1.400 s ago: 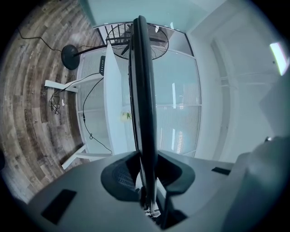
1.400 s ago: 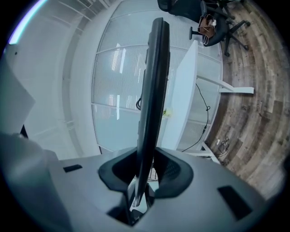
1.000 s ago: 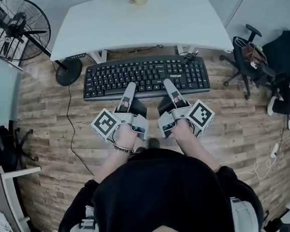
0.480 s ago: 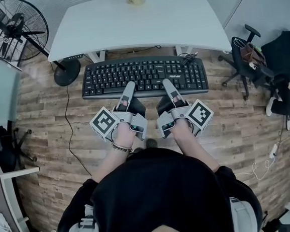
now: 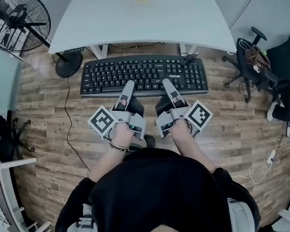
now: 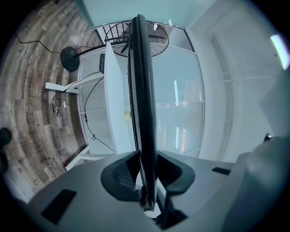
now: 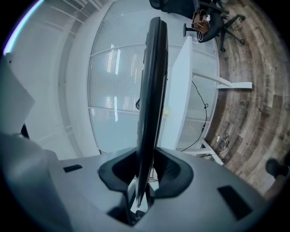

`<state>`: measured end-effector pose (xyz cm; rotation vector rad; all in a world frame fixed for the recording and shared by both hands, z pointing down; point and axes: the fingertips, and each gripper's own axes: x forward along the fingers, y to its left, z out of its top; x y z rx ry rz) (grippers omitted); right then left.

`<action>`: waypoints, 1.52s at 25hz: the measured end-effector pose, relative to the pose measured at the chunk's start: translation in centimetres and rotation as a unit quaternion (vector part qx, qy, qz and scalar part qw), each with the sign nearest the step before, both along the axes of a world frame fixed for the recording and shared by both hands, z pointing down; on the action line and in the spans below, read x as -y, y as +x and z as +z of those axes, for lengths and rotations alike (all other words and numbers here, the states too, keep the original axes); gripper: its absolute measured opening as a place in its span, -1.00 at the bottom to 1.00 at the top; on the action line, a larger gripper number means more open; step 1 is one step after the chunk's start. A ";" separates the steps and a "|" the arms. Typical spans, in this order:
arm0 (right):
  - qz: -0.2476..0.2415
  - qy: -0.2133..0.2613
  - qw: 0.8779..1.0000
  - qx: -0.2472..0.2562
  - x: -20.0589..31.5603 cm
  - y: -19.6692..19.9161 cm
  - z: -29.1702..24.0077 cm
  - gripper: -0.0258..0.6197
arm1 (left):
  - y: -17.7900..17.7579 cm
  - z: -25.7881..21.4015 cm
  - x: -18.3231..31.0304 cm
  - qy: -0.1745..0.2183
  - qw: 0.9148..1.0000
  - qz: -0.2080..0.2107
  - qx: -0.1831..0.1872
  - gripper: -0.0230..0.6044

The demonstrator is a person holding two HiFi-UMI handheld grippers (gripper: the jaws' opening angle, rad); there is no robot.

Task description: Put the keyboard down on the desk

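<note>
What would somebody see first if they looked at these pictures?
A big black keyboard held in the air by its near edge, the left gripper and right gripper each clamped on it. It hangs over the wooden floor, just short of the white desk ahead. A black standing fan stands at the far left.

Left gripper and right gripper point forward (jaws clamped).

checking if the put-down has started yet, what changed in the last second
Nothing really moved; the slight shift in framing looks like the head camera. The left gripper and right gripper stay shut on the near edge of the keyboard, held short of the desk.
</note>
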<state>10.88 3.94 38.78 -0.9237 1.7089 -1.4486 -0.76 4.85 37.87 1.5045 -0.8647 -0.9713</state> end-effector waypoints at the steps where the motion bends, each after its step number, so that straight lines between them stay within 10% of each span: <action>1: -0.001 -0.001 1.000 0.002 0.1 -0.1 0.0 -0.63 | -0.1 0.0 0.0 0.000 1.000 -0.002 0.001 -0.62; 38: 0.024 -0.001 1.000 -0.008 17.7 -2.9 0.5 -0.63 | -2.9 0.6 18.3 0.000 1.000 0.023 -0.002 -0.62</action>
